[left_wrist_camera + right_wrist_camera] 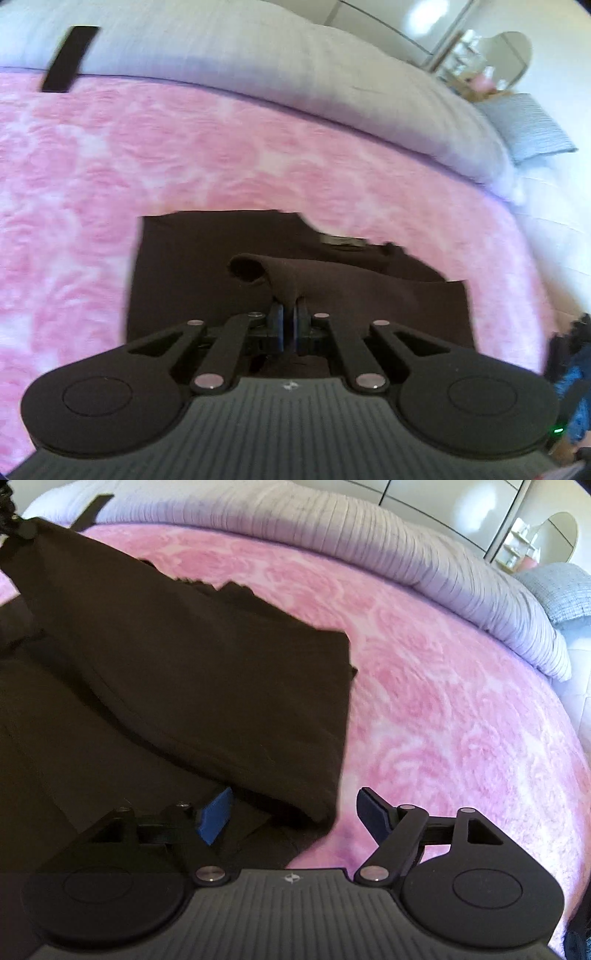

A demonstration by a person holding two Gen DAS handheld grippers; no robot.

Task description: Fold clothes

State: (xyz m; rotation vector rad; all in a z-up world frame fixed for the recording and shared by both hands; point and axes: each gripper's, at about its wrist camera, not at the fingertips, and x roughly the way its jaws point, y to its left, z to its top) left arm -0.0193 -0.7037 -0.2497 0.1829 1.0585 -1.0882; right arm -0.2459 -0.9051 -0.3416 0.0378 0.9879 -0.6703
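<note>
A dark brown garment point(192, 266) lies on a pink patterned blanket point(110, 166). My left gripper point(289, 314) is shut on a bunched fold of that garment, and the cloth rises in a small hump just past the pads. In the right wrist view the same garment point(166, 672) is lifted at the upper left and drapes down toward me. My right gripper point(295, 812) stands open over the garment's near right corner; the corner lies between the blue-padded fingers point(216, 818), which do not press on it.
A pale lilac duvet point(277, 55) is folded back along the far side of the bed. A grey pillow point(528, 125) lies at the far right, near a mirror point(557, 535) and wardrobe doors. A black strap point(70, 59) lies at the blanket's far left edge.
</note>
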